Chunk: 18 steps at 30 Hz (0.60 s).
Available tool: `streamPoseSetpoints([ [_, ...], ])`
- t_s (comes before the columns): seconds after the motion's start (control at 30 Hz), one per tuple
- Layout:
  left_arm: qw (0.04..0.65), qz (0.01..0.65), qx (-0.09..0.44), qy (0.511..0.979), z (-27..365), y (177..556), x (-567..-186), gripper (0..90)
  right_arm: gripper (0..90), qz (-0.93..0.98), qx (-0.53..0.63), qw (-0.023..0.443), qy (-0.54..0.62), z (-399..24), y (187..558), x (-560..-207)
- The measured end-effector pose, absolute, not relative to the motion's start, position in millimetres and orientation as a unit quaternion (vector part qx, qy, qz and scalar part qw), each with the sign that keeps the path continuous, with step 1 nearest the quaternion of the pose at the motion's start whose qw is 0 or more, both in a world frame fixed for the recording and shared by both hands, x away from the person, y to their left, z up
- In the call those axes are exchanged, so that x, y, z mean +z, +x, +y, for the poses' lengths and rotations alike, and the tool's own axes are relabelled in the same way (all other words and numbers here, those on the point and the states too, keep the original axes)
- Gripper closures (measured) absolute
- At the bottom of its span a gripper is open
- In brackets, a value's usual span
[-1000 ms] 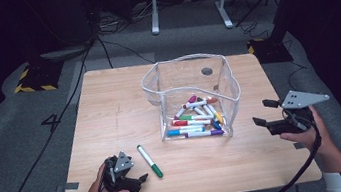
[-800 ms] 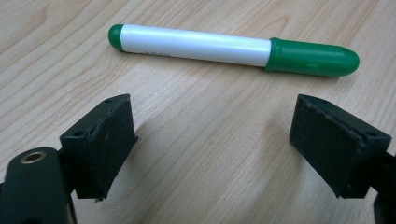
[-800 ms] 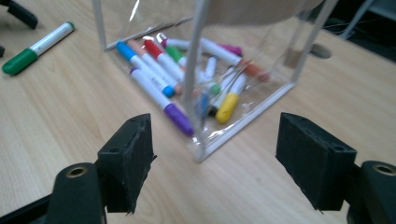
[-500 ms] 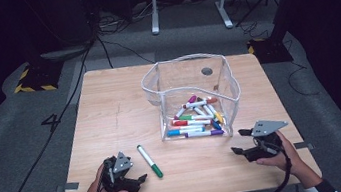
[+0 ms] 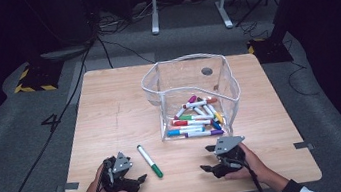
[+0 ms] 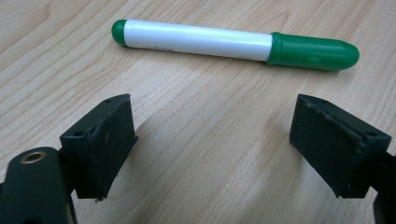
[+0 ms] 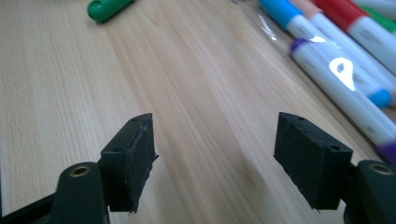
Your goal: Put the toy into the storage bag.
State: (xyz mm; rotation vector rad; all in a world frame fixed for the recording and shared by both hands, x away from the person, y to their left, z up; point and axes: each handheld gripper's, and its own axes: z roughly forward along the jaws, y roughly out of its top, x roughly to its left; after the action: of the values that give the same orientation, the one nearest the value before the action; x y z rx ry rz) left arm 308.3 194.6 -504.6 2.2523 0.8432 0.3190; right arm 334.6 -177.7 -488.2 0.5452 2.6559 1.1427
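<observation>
1. Lying loose on the table (image 5: 110,114): one green marker (image 5: 150,161), between the two grippers and apart from the clear bin (image 5: 230,85), where the other markers (image 5: 196,120) are piled.
2. Resting low by the near edge, just beside the marker: left gripper (image 5: 140,179), jaws standing wide with nothing between them; in the left gripper view, the marker (image 6: 233,43) lying crosswise just beyond the tips.
3. Sitting near the bin's front wall: right gripper (image 5: 208,169), jaws likewise wide and empty, pointing across the table toward the marker's cap (image 7: 108,8).
4. Judging the step: lining up to pick up the last loose marker, probably for dropping into the bin.
5. Needing next, likely: easing the left gripper forward until the white barrel sits between the pads, then closing; taking care not to roll the marker away.
6. Being cut off in the right gripper view: most of the marker. Blurring there behind glare on the clear wall: the binned markers (image 7: 336,70). Proving hard to count in the high view: those same markers.
</observation>
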Motion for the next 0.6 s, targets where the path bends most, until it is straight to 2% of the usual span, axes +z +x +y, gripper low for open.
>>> streamPoseSetpoints([
  [0.33, 0.350, 0.327, 0.124, 0.869, 196.4, 307.0, -504.7, 14.4, 29.3, 0.902, 0.397, 0.084, 0.148, -120.6, 334.4, -494.5],
  [0.6, 0.348, 0.333, 0.128, 0.867, 200.1, 303.5, -504.5, 14.4, 30.2, 0.893, 0.425, 0.073, 0.129, -81.0, 336.4, -486.4],
])
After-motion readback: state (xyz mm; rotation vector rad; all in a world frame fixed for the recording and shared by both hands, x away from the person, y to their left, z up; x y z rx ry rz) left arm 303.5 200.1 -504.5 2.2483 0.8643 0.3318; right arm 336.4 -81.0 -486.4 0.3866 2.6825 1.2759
